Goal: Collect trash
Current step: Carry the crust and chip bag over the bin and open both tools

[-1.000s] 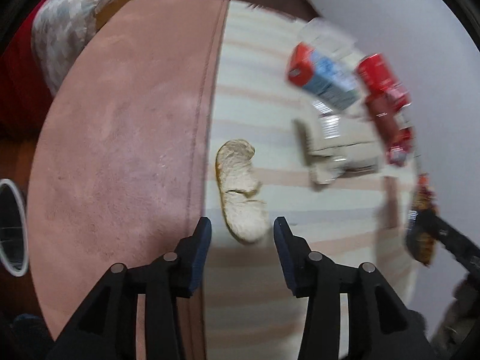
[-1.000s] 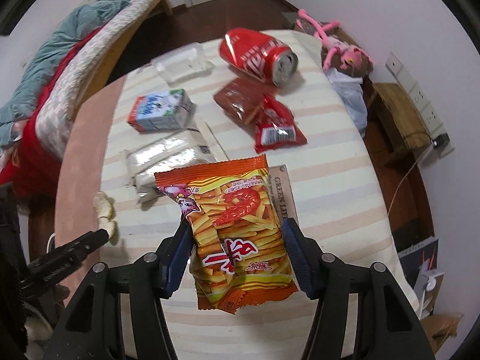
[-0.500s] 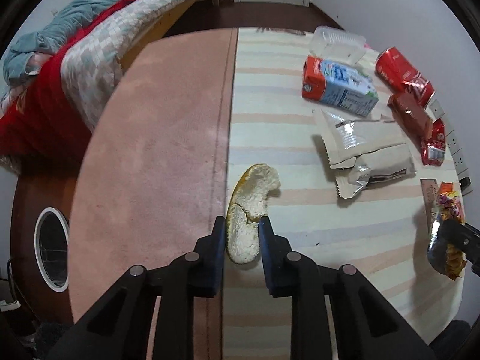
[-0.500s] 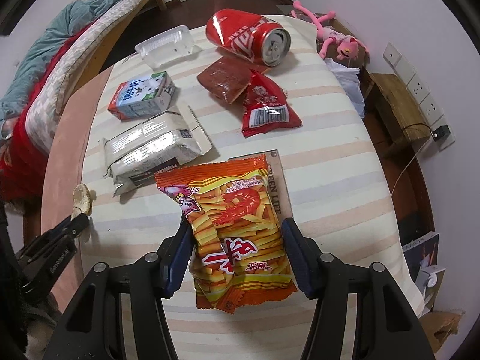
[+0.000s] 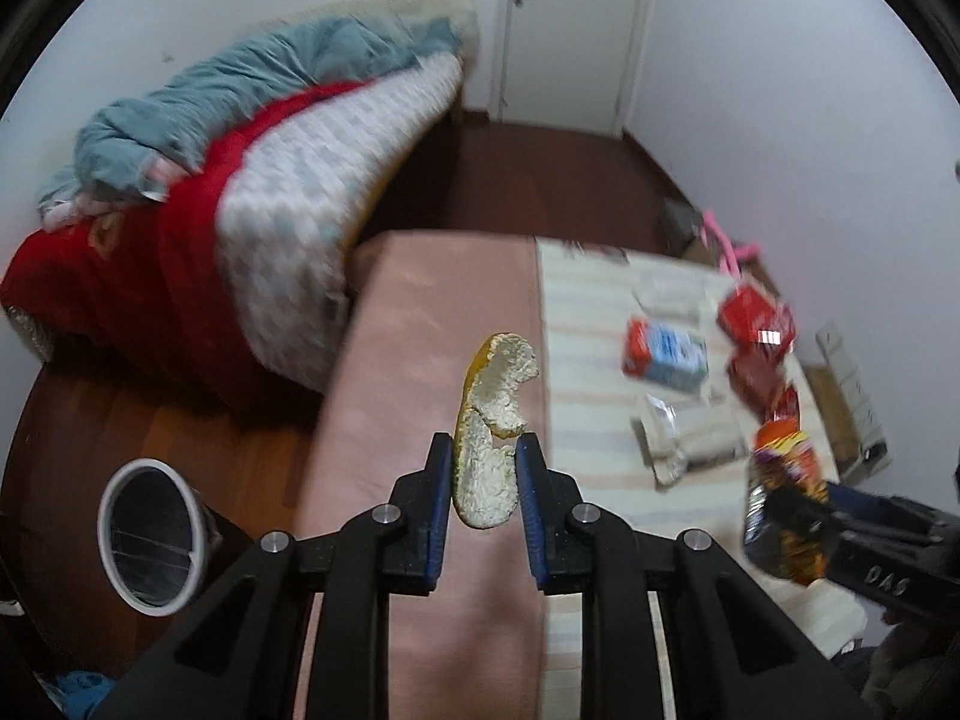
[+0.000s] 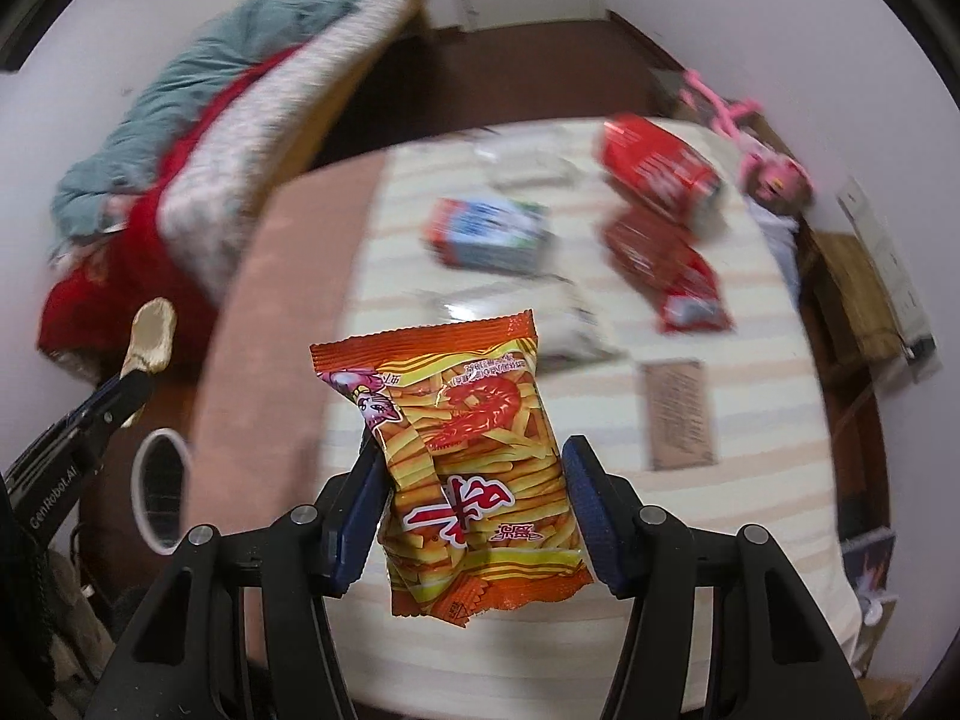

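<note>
Two grippers are in play, and each one has a piece of trash clamped in it, lifted clear of the table (image 6: 750, 540). On the left gripper (image 5: 483, 477), the jaws are squeezed nearly together on a piece of orange peel (image 5: 489, 438), which is gripped by its lower end with the pale pith side facing the camera and the rest sticking up past the tips. On the right gripper (image 6: 474, 489), the jaws are set about halfway apart, and an orange bag of chips (image 6: 474, 468) is pinched between the blue pads, held by its lower half. More trash can be seen on the striped cloth further back: a red can (image 6: 657, 165) lying on its side at the far right, a red wrapper (image 6: 666, 264) just near of it, a small carton (image 6: 489, 234) to the left, and a silvery wrapper (image 6: 558, 324) partly hidden behind the chips. A white-rimmed bin (image 5: 150, 546) is sitting on the floor, down at the left of the table. Everything in the background is pretty blurred.
</note>
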Available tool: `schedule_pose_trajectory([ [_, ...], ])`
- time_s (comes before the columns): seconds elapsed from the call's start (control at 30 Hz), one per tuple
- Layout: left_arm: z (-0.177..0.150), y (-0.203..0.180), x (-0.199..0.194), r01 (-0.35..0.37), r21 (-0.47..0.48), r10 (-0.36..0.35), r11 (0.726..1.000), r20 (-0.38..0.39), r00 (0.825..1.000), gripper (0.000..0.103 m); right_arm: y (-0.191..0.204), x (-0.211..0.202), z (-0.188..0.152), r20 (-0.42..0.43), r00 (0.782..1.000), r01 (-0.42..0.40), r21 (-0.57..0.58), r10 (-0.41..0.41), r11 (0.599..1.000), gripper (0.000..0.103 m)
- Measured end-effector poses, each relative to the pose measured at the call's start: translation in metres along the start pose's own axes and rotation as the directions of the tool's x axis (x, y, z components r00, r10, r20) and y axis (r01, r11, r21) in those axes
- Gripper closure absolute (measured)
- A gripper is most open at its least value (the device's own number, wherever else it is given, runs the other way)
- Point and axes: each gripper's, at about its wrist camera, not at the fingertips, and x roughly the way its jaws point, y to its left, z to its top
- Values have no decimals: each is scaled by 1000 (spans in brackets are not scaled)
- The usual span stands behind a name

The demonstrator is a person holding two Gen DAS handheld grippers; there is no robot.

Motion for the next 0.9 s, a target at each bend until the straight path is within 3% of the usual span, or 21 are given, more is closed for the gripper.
schedule_pose_trajectory([
  [0.2,15,90,-44,-66,-74,71,995,69,995,85,108,-13,10,12,991,-135,-115,137,984,43],
  [0.4,1,201,-67,-153,-195,166,969,50,985,85,242,13,2,-67,961,-278,-232,270,932,43],
  [0.5,-14,265,-66,-178,-282,186,943,3,983,85,309,42,-11,-143,942,-332,-275,303,902,43],
  [0.63,-48,352,-40,-214,-392,183,895,-116,976,85,388,94,-34,-235,929,-354,-339,286,872,43],
  [0.77,-89,424,12,-221,-499,100,838,-259,961,85,449,160,-57,-338,909,-366,-365,244,856,43],
  [0.9,-122,467,52,-221,-578,20,786,-333,943,83,502,236,-72,-436,880,-371,-378,190,848,43],
])
